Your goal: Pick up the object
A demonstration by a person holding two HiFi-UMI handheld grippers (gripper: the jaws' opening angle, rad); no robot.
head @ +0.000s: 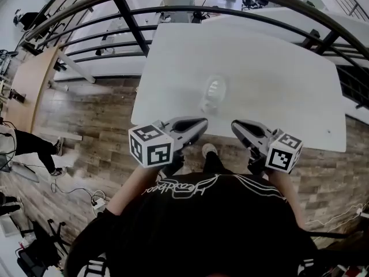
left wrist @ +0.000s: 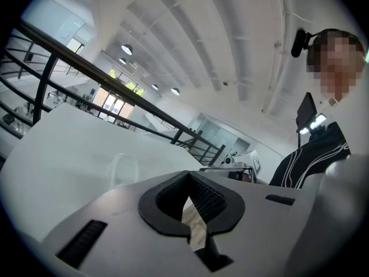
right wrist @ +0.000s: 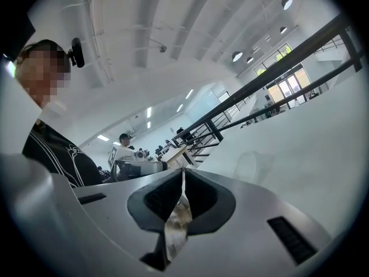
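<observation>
A clear glass cup (head: 214,91) stands on the white table (head: 277,85), a little in from its near edge. In the left gripper view the cup (left wrist: 124,169) shows faintly ahead and to the left, in the right gripper view (right wrist: 251,166) ahead and to the right. My left gripper (head: 200,123) and right gripper (head: 236,127) hover side by side at the table's near edge, short of the cup and pointing toward it. Both are shut with nothing between the pads (left wrist: 188,175) (right wrist: 183,172).
A black metal railing (head: 132,25) curves behind and around the table. Wooden floor (head: 92,126) lies left of the table and below its edge. People stand far left (head: 34,146) and at the back (head: 202,2). A second white table (head: 277,16) sits behind.
</observation>
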